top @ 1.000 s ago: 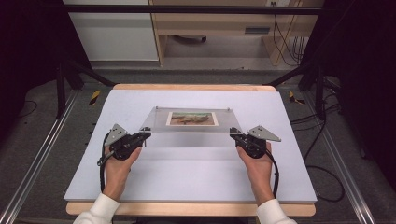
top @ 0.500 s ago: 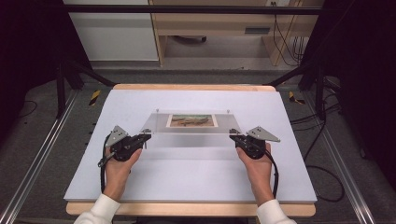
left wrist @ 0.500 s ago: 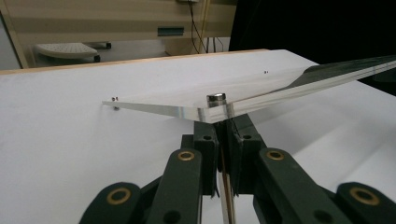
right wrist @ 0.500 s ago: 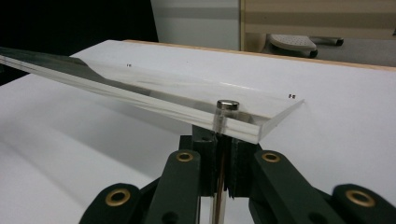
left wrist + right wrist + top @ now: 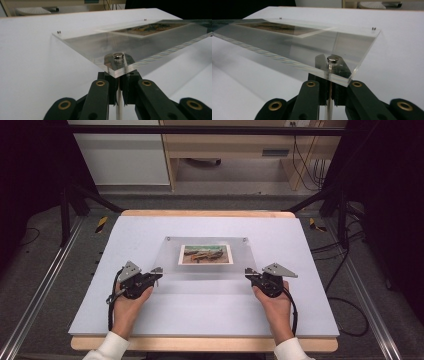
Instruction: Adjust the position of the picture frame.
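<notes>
High view: I hold my left gripper (image 5: 156, 272) at the near left corner of a clear panel (image 5: 207, 270) and my right gripper (image 5: 248, 272) at its near right corner; the panel spans the gap between them over the white table (image 5: 150, 315). A small picture (image 5: 205, 254) shows in the middle of the panel's far half, and a small metal stud (image 5: 168, 239) marks each far corner. My hands (image 5: 129, 302) reach in from the near edge, and a cable trails back from each gripper along the wrist. Left gripper view: my jaws stand nearly together beneath the panel's (image 5: 100, 46) near corner, pinched on a thin metal pin (image 5: 118, 75) that passes down through the corner and is capped above by a round head. The panel tilts, its near corner raised off the table (image 5: 32, 75) and its far edge lower; the picture (image 5: 150, 27) lies toward the far right. Right gripper view: my jaws are likewise almost closed, gripping a pin (image 5: 332, 75) that runs down through the panel's (image 5: 312, 42) near corner under a round metal cap. The panel slopes away to its far edge near the table (image 5: 399, 50), with the picture (image 5: 274, 27) at far left.
</notes>
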`<state>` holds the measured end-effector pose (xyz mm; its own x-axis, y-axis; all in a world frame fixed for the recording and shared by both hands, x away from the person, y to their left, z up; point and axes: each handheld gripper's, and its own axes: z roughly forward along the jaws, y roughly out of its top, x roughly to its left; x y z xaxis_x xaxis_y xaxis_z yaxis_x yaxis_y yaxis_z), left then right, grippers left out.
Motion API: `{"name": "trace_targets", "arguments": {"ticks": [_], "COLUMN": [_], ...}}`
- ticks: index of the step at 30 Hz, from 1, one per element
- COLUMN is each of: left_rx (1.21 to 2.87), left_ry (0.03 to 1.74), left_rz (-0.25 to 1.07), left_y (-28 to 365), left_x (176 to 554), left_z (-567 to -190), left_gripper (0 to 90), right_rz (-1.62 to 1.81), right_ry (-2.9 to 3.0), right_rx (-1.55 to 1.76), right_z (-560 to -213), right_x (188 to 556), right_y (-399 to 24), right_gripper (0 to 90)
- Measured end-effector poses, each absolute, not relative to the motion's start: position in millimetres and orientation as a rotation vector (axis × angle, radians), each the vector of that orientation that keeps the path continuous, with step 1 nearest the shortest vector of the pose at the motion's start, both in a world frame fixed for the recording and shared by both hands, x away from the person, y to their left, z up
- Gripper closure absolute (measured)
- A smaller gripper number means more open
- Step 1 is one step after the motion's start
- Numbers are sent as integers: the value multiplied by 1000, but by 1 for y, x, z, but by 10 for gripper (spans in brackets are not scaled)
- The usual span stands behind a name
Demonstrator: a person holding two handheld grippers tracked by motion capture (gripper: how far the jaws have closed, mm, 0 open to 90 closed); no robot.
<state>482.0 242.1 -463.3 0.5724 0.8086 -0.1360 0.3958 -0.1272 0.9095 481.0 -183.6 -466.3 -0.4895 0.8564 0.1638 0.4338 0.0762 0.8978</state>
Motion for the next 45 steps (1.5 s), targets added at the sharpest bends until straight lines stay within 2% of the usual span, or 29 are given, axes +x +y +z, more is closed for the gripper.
{"name": "trace_targets", "arguments": {"ticks": [12, 38, 43, 45], "left_rx": [1835, 1833, 1833, 1830], "left_ry": [1045, 1036, 1034, 1038], "left_rz": [444, 444, 439, 437], "left_y": [240, 239, 239, 240], "left_x": [479, 478, 478, 478], "left_z": [-478, -479, -479, -479], "left_gripper": [828, 801, 794, 772], "right_rz": [1323, 1314, 1305, 1317], "right_ry": [2028, 2066, 2080, 2082], "right_rx": [1328, 1337, 1338, 1337], "right_z": [-481, -485, -485, -484], "right_x": [478, 478, 476, 475], "right_y": [-183, -185, -186, -188], "right_gripper": [842, 838, 816, 769]}}
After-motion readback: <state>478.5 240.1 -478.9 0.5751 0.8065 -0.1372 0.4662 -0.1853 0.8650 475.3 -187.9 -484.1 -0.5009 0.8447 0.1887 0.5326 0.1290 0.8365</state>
